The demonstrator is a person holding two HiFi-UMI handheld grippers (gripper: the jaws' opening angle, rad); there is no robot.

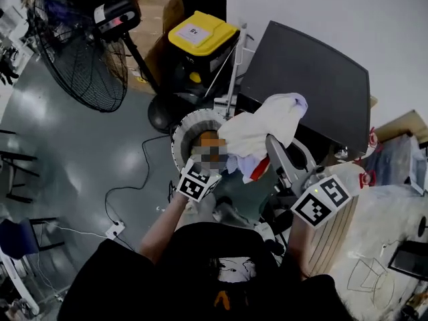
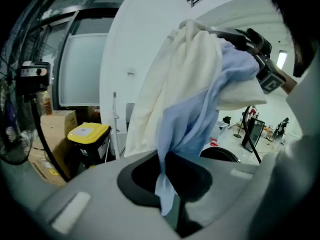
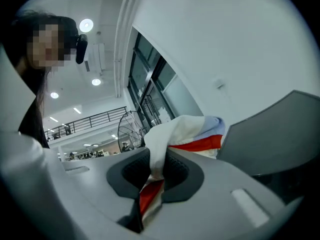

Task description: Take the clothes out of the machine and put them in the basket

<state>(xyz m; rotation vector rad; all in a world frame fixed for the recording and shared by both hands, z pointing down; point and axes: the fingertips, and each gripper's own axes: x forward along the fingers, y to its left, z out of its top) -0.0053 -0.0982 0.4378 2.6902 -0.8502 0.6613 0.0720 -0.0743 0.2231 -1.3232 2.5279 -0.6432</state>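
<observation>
Both grippers hold one bundle of clothes (image 1: 262, 131): cream, light blue and red cloth. It hangs over the round white ribbed basket (image 1: 184, 128), beside the machine with its dark lid (image 1: 307, 79) raised. My left gripper (image 1: 215, 169) is shut on a light blue fold (image 2: 165, 184), and the cream cloth (image 2: 167, 84) rises above it. My right gripper (image 1: 273, 144) is shut on a white and red fold (image 3: 149, 181). The left gripper view also shows the right gripper (image 2: 264, 66) at the top of the bundle. The inside of the machine is hidden.
A yellow-lidded black bin (image 1: 200, 35) and cardboard boxes (image 1: 160, 9) stand behind the basket. A big floor fan (image 1: 73, 45) is at the left. A cable and power strip (image 1: 115, 231) lie on the grey floor. Clutter fills the right side (image 1: 394, 219).
</observation>
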